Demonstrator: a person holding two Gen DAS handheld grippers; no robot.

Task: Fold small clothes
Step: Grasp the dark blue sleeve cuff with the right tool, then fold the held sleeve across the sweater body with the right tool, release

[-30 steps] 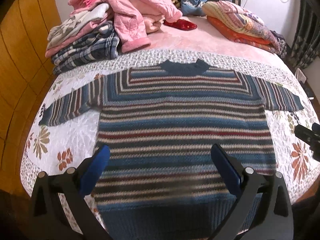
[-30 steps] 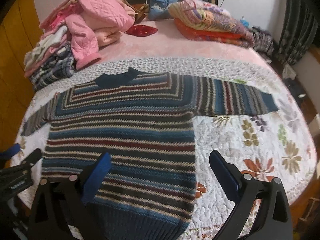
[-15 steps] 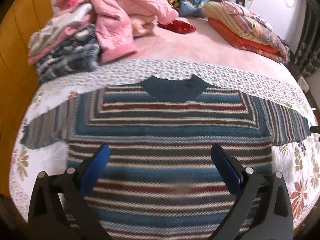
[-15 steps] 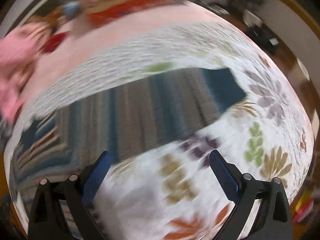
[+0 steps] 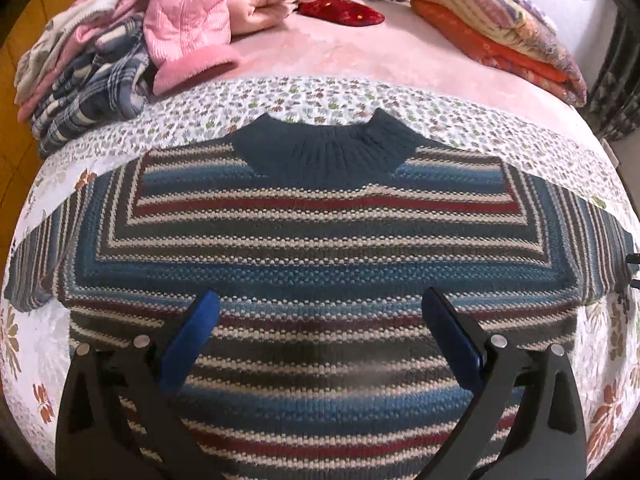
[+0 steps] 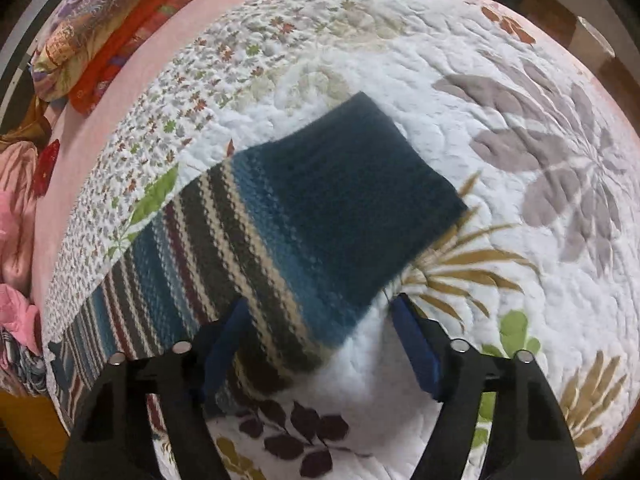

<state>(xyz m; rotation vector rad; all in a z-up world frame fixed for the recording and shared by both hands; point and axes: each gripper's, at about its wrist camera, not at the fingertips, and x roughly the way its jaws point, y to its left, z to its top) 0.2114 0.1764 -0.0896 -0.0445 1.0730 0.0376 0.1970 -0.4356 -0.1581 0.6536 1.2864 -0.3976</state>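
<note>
A striped knit sweater (image 5: pixel 320 240) in blue, red, cream and grey lies flat on the bed, its dark blue collar (image 5: pixel 324 152) at the far side. My left gripper (image 5: pixel 320 316) hovers open over the chest, nothing between its blue pads. In the right wrist view the sweater's sleeve (image 6: pixel 288 232) stretches to its dark blue cuff (image 6: pixel 360 172). My right gripper (image 6: pixel 320 320) is open low over the sleeve, with the sleeve's lower edge between its fingers.
A white floral quilt (image 6: pixel 500 160) covers the bed's near half, a pink sheet (image 5: pixel 360 52) the far half. Piled pink and plaid clothes (image 5: pixel 140 28) sit at the far left, folded patterned blankets (image 5: pixel 500 28) at the far right. Bare floor (image 6: pixel 600 52) shows past the bed edge.
Both grippers moved forward and lower. The left went from the hem up over the chest. The right swung out to the sleeve end and its fingers narrowed a little.
</note>
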